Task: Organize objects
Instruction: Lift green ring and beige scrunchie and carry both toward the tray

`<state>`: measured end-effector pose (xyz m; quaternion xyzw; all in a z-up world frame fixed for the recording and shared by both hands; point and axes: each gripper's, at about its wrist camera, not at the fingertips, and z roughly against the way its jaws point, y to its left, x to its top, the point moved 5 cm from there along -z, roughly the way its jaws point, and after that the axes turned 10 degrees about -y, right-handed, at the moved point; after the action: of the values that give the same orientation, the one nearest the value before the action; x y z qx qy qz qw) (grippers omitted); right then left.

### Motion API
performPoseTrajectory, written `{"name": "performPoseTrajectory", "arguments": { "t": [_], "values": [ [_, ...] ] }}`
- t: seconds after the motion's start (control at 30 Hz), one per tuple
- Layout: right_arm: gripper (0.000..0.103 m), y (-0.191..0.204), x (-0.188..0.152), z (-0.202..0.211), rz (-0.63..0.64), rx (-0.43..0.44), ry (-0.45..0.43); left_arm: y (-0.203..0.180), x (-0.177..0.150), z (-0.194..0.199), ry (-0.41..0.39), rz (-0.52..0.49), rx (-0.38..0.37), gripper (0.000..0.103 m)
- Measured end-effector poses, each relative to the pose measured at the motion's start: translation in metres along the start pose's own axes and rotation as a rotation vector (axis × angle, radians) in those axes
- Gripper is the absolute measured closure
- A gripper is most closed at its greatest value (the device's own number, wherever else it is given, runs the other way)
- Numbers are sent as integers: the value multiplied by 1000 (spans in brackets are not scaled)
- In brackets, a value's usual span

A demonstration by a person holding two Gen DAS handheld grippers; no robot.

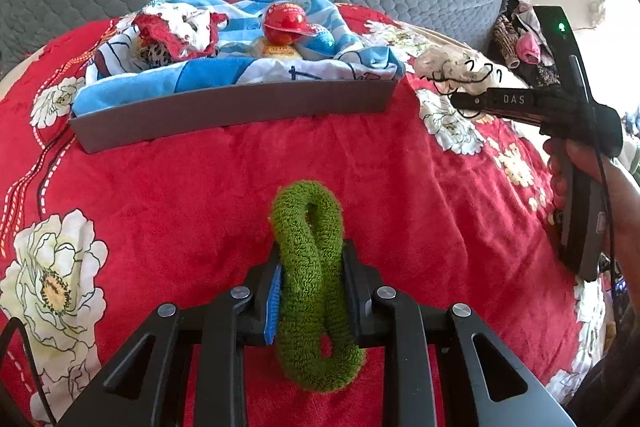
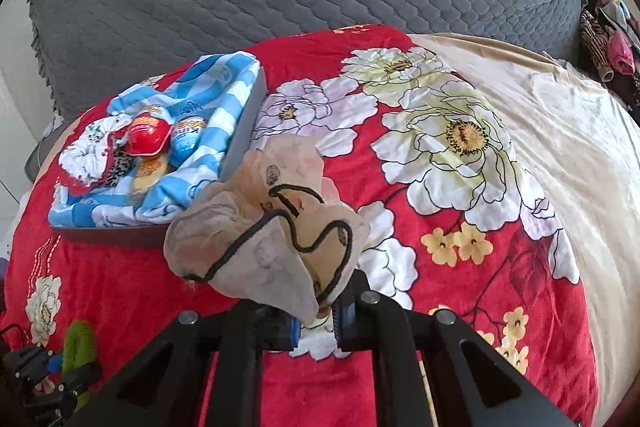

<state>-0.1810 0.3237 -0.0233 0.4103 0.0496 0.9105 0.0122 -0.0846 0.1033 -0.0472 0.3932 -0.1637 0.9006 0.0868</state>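
Red floral bedspread (image 1: pixel 200 187); left gripper (image 1: pixel 312 291) clamps green scrunchie (image 1: pixel 312 287) lengthwise, pointing forward; right gripper (image 2: pixel 316 319) pinches beige scrunchie (image 2: pixel 272 227)

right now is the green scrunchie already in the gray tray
No, the green scrunchie is clamped in the left hand-held gripper above the red blanket, short of the gray tray.
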Motion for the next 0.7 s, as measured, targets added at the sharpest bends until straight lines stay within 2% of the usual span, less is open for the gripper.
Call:
{"name": "performPoseTrajectory", "arguments": {
  "t": [0.43,0.7],
  "values": [
    [92,35,-5,36,21,54,-16,0,12,19,-36,0,-4,77],
    [92,64,-19,52,55,89,2,7,19,32,-52,3,11,77]
  ]
}}
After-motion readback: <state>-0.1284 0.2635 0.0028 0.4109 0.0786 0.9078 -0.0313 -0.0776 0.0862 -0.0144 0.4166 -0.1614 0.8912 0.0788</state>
